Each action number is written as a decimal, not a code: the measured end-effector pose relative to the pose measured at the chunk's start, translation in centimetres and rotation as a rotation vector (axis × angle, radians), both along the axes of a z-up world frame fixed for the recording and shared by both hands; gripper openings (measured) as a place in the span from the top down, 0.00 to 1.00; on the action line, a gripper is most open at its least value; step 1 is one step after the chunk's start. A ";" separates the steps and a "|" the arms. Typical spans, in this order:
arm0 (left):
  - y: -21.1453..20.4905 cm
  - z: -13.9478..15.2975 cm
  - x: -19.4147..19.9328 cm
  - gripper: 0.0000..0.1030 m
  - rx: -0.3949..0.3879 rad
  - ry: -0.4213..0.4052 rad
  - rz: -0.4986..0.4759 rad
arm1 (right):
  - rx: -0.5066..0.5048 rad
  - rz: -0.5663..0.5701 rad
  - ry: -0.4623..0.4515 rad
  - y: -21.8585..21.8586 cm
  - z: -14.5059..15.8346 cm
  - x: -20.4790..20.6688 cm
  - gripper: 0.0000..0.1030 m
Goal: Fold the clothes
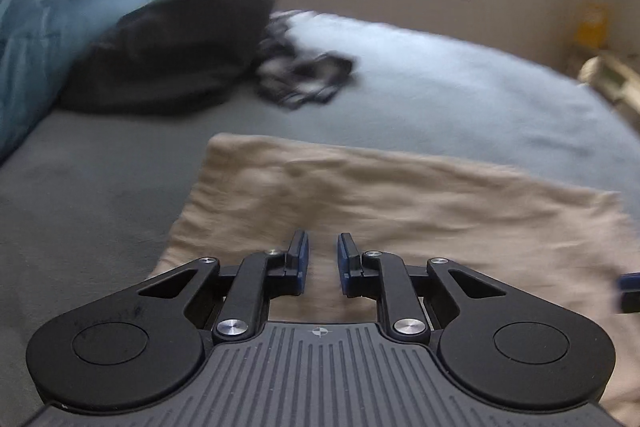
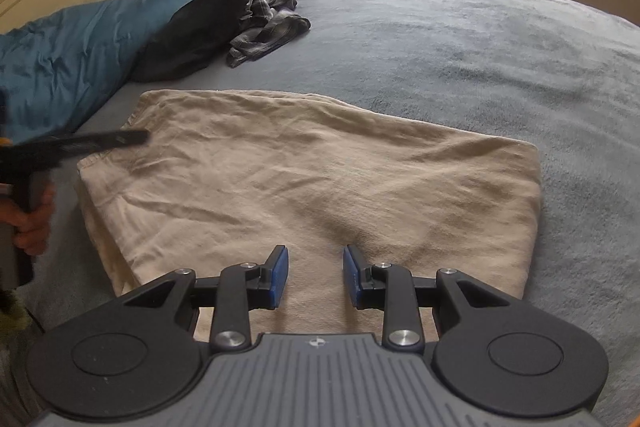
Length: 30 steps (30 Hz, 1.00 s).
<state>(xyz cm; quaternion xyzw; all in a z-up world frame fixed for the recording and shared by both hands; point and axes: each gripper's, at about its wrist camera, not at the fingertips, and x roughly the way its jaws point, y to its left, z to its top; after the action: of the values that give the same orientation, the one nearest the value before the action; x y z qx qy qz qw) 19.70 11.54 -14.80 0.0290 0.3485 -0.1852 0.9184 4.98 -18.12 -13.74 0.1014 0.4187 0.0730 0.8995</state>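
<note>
Beige folded cloth (image 2: 304,179) lies right under both my tools, flat on the grey bed cover (image 2: 500,59), its wrinkled top face up and its stitched edge toward the left in the right wrist view. My right tool (image 2: 316,277) hangs just over the near edge of that cloth with its blue pads apart and only bare cloth showing between them; it grips nothing. My left tool (image 1: 323,263) sits over the same cloth (image 1: 400,195) with a narrow gap between its pads, and nothing is pinched there either. From the right wrist view I see my left hand (image 2: 34,223) on the handle at the cloth's left edge, blurred. Farther up the bed, well apart from the beige cloth, a black garment (image 2: 200,31) leans on a blue pillow (image 2: 80,55), with a plaid garment (image 2: 268,27) crumpled just beside it.
</note>
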 end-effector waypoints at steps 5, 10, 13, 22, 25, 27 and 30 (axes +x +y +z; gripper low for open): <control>3.9 1.3 0.5 0.86 0.016 -0.050 0.209 | 0.002 0.003 -0.002 -0.2 0.0 -0.1 0.69; 3.5 3.9 0.2 0.80 -0.048 -0.093 0.125 | 0.015 -0.002 0.000 -0.3 -0.5 0.0 0.69; 0.9 4.1 1.0 0.79 -0.091 -0.038 -0.009 | 0.024 -0.006 0.002 -0.4 -0.6 0.0 0.69; 2.3 1.4 5.9 0.80 -0.137 0.045 0.119 | 0.054 -0.016 -0.010 -0.9 -0.8 -0.5 0.69; 3.8 2.1 5.8 0.76 -0.107 0.010 0.201 | 0.065 -0.020 -0.011 -1.0 -0.9 -0.4 0.69; 4.4 2.6 5.2 0.76 -0.093 -0.006 0.234 | 0.075 -0.024 -0.010 -1.2 -0.9 -0.4 0.69; 5.1 3.4 3.8 0.76 -0.109 -0.014 0.241 | 0.090 -0.030 -0.009 -1.3 -0.9 -0.4 0.69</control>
<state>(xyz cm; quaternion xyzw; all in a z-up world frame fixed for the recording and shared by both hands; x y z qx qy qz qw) 23.54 16.66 -11.38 -0.0620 0.3326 -0.0919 0.9365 4.61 -19.44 -14.60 0.1477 0.4094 0.0786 0.8969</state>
